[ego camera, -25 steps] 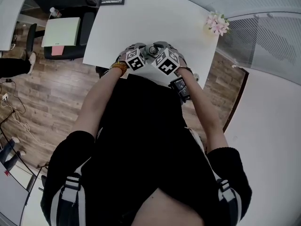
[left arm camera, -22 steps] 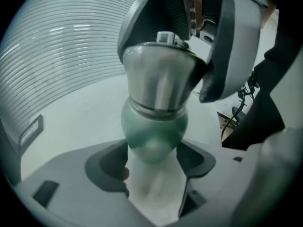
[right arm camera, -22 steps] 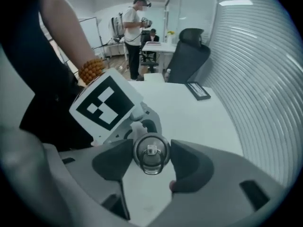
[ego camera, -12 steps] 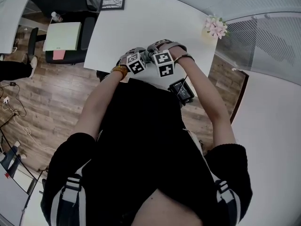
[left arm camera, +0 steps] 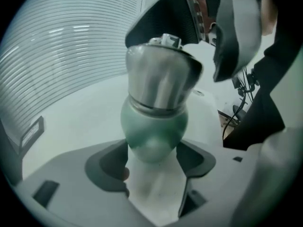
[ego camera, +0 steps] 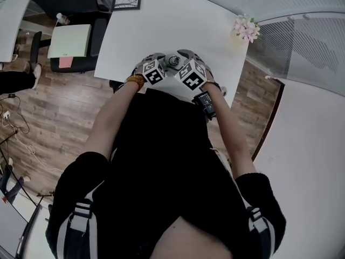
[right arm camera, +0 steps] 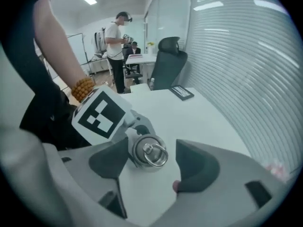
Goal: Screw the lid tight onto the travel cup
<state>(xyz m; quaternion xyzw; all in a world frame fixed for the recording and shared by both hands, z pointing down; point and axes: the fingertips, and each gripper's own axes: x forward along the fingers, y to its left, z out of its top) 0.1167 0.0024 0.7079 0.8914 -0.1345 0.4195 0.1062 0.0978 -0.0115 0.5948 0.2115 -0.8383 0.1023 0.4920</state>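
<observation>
A green travel cup (left arm camera: 154,126) with a steel lid (left arm camera: 161,74) stands on the white table (ego camera: 161,26). My left gripper (left arm camera: 152,162) is shut on its green body, with both pads against it. In the right gripper view the lid (right arm camera: 149,151) with its ring shows from above, between the jaws of my right gripper (right arm camera: 154,167). Those jaws have just been opening: the left pad stands close to the lid and the right pad is well clear of it. In the head view the cup (ego camera: 173,61) sits between the two marker cubes at the table's near edge.
A framed picture (ego camera: 128,0) lies at the table's far left and pink flowers (ego camera: 245,28) at its far right. An office chair (ego camera: 70,42) stands left of the table on the wood floor. A person (right arm camera: 116,46) stands in the background.
The right gripper's cube, which was tipped up over the cup half a second ago, has swung back down to the cup's right. The left gripper has stayed put.
</observation>
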